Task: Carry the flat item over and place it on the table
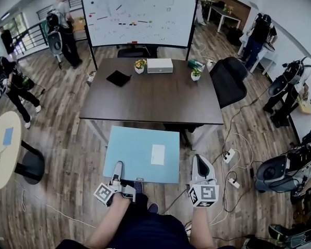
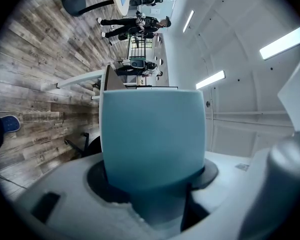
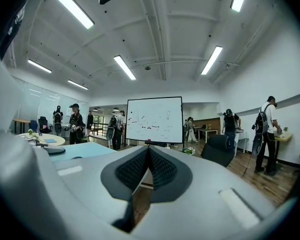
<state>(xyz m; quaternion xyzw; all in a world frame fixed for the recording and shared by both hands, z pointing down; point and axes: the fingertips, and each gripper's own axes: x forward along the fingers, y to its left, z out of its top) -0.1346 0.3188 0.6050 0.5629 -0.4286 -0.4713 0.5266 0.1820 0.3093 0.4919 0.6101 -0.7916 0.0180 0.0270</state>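
My left tongs (image 1: pixel 117 165) are clamped on the near edge of the pale blue board (image 1: pixel 139 148), which fills the gap between the pads. My right tongs (image 3: pixel 148 156) are pinched together on nothing, off the board's right near corner. So the whole board hangs level from one grip at one edge, out in front of me above the wooden floor (image 1: pixel 67 139). Its far edge is close to the near edge of the dark table (image 1: pixel 155 100), and none of it is resting there yet.

The main risk, as I judge it, is that single hold. The board's weight sits far from the pads, so it could sag, swing or slide out. If the far edge droops, it may knock the table's rim instead of clearing it. Pushed too far, it could hit the black pad (image 1: pixel 118 78), white box (image 1: pixel 160 65) or flower pots (image 1: pixel 140 65) at the far side. The cables (image 1: pixel 230 165) on the floor to my right could catch a foot.
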